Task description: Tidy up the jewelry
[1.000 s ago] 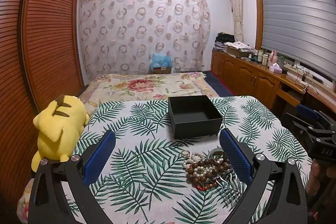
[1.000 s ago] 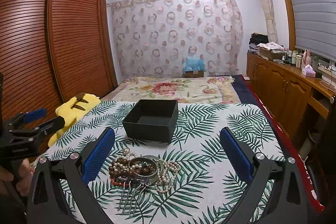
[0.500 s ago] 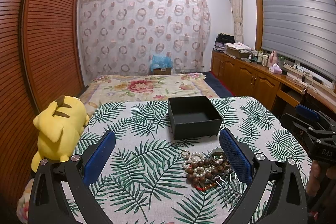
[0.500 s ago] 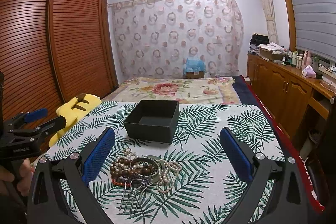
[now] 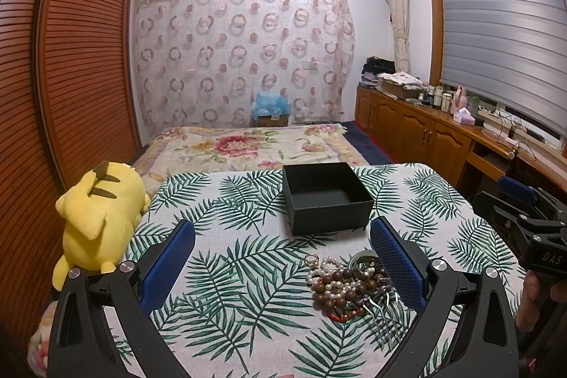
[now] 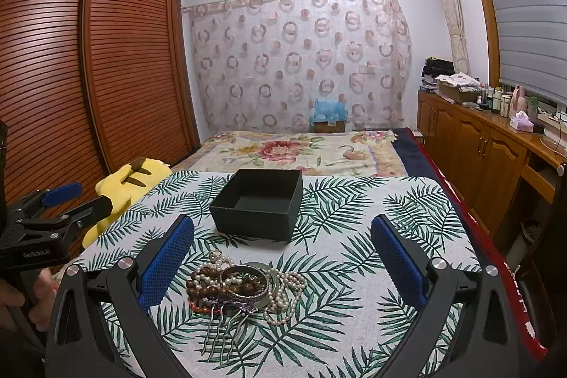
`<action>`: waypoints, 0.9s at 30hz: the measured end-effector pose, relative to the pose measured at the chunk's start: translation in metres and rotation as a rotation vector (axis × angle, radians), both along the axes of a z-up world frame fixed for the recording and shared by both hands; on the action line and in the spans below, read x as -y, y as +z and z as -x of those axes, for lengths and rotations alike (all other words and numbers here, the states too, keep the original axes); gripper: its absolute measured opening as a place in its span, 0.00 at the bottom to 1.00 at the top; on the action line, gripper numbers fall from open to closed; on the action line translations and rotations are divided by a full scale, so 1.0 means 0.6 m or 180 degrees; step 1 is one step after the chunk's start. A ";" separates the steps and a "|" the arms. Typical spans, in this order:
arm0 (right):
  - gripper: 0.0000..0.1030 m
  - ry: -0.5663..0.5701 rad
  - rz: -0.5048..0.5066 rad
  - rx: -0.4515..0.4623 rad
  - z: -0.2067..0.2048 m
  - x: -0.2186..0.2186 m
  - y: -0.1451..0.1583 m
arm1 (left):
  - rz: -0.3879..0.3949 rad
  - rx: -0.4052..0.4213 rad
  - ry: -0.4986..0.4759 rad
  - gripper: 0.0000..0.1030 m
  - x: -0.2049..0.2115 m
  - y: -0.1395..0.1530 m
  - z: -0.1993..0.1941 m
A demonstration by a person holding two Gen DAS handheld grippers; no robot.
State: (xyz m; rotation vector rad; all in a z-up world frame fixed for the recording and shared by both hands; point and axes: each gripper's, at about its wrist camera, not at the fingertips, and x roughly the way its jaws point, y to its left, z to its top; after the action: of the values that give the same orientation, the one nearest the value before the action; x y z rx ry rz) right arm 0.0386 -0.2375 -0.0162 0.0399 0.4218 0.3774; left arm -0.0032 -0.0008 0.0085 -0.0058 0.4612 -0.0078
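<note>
A heap of jewelry (image 5: pixel 349 282) lies on the palm-leaf tablecloth: pearl strands, brown wooden beads, metal bangles, a ring and a metal hair comb. It also shows in the right wrist view (image 6: pixel 241 286). An open, empty black box (image 5: pixel 326 195) stands behind the heap, also in the right wrist view (image 6: pixel 258 201). My left gripper (image 5: pixel 283 266) is open and empty, left of the heap. My right gripper (image 6: pixel 281 264) is open and empty, with the heap toward its left finger.
A yellow plush toy (image 5: pixel 97 218) lies at the table's left edge. The table (image 6: pixel 407 307) ends at a bed (image 5: pixel 255 146) behind it. Wooden cabinets (image 6: pixel 478 144) line the right wall, a wooden wardrobe (image 6: pixel 88 77) the left.
</note>
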 end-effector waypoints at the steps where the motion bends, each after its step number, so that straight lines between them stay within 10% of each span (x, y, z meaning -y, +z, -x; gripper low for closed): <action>1: 0.98 -0.0001 -0.0001 0.0001 0.000 0.000 0.000 | 0.0000 0.0000 0.0002 0.93 0.000 -0.001 0.000; 27: 0.98 0.0004 -0.0004 0.0013 0.001 0.001 -0.001 | 0.0004 0.0013 -0.0003 0.93 0.001 0.002 0.001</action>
State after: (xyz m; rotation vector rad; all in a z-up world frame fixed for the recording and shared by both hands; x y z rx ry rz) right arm 0.0381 -0.2379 -0.0165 0.0401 0.4176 0.3791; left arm -0.0041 -0.0014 0.0097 -0.0068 0.4572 -0.0089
